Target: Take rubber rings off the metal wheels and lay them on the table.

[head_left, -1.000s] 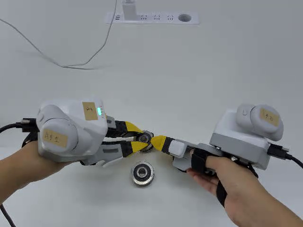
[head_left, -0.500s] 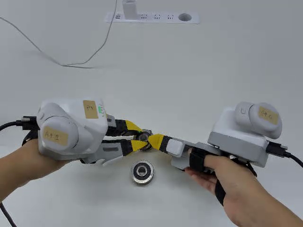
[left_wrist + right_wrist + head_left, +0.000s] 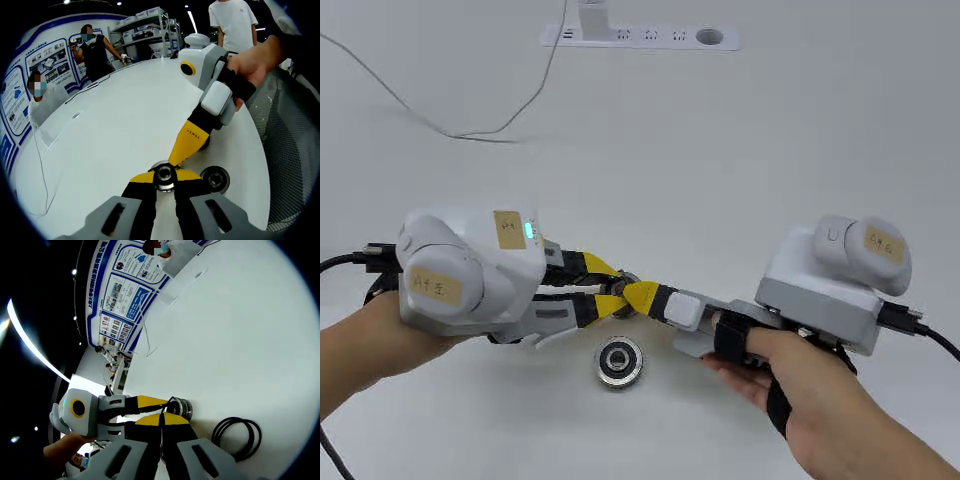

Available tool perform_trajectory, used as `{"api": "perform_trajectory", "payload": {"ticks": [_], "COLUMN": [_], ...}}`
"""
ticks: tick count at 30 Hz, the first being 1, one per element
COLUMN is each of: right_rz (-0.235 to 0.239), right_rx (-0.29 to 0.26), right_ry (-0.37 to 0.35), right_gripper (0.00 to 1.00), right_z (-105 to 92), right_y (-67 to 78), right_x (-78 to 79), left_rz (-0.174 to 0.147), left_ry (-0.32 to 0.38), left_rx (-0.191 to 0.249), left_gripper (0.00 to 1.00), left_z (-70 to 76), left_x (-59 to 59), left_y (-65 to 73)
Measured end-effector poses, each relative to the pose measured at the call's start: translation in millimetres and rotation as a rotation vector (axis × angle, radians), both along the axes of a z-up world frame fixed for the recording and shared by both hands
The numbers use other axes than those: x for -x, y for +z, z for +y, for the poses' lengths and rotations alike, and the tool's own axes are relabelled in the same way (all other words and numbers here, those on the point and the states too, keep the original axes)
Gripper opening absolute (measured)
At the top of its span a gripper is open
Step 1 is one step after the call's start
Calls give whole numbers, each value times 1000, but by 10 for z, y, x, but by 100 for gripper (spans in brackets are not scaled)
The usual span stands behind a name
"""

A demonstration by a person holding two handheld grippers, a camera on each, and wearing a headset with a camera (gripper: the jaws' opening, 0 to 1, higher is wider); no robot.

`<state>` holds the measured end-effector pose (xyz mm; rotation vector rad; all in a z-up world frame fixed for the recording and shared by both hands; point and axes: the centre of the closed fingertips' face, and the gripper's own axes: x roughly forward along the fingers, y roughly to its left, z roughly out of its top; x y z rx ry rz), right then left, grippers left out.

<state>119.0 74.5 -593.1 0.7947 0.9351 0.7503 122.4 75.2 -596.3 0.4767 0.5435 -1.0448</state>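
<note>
My left gripper (image 3: 611, 291) (image 3: 164, 176) is shut on a small metal wheel (image 3: 622, 290) (image 3: 164, 174) and holds it just above the table. My right gripper (image 3: 642, 295) (image 3: 160, 420) comes in from the right, its yellow tips shut against the wheel (image 3: 182, 408); a thin black rubber ring (image 3: 169, 403) arcs from the wheel's rim to the tips. A second metal wheel (image 3: 619, 361) (image 3: 215, 179) with a dark rim lies flat on the table below the grippers. Loose black rubber rings (image 3: 237, 437) lie on the table by the right gripper.
The white table (image 3: 720, 160) is bare beyond the grippers. A power strip (image 3: 640, 38) with a plugged charger lies at the far edge, its cable (image 3: 470, 135) trailing left. People stand past the table's end (image 3: 95, 47).
My right gripper has edged left, closer against the held wheel. The left gripper and the wheel on the table have hardly shifted.
</note>
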Motion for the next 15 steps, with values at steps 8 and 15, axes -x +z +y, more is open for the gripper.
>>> {"api": "perform_trajectory", "payload": {"ticks": [8, 15], "right_rz": [-1, -30], "right_rx": [3, 34], "right_ry": [-19, -9], "right_gripper": [1, 1], "right_z": [6, 17], "right_y": [-5, -6], "right_x": [-21, -26], "left_rz": [2, 1], "left_ry": [32, 28], "left_rx": [12, 4], "left_gripper": [13, 14], "left_z": [18, 24], "left_x": [-7, -9], "left_y": [3, 4]}}
